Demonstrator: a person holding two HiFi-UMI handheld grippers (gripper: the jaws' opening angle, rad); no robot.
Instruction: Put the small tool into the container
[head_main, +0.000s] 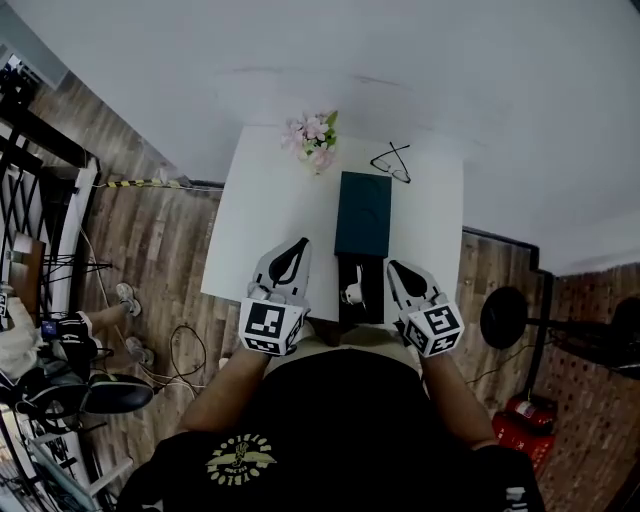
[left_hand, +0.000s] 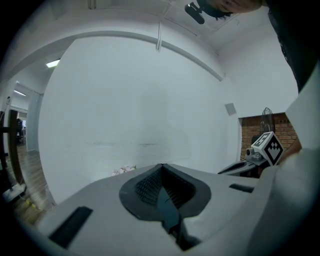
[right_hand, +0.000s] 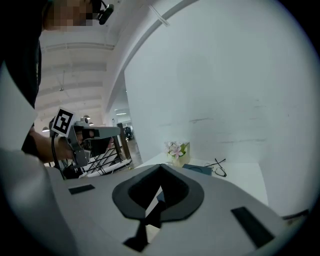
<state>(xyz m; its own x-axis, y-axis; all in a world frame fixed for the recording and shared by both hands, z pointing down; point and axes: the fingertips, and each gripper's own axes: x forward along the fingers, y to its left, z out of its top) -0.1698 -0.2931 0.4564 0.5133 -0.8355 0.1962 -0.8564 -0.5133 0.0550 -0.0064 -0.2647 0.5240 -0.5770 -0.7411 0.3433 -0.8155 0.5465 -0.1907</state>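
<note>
Right claw above table, wooden floor

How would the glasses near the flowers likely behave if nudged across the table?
The glasses look thin-framed, so probably light and easily bent. Resting on the smooth white table, they would likely slide rather than roll.

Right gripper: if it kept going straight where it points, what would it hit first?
Likely the flowers at the far edge of the table, or narrowly past them the white wall; depth is unclear.
</note>
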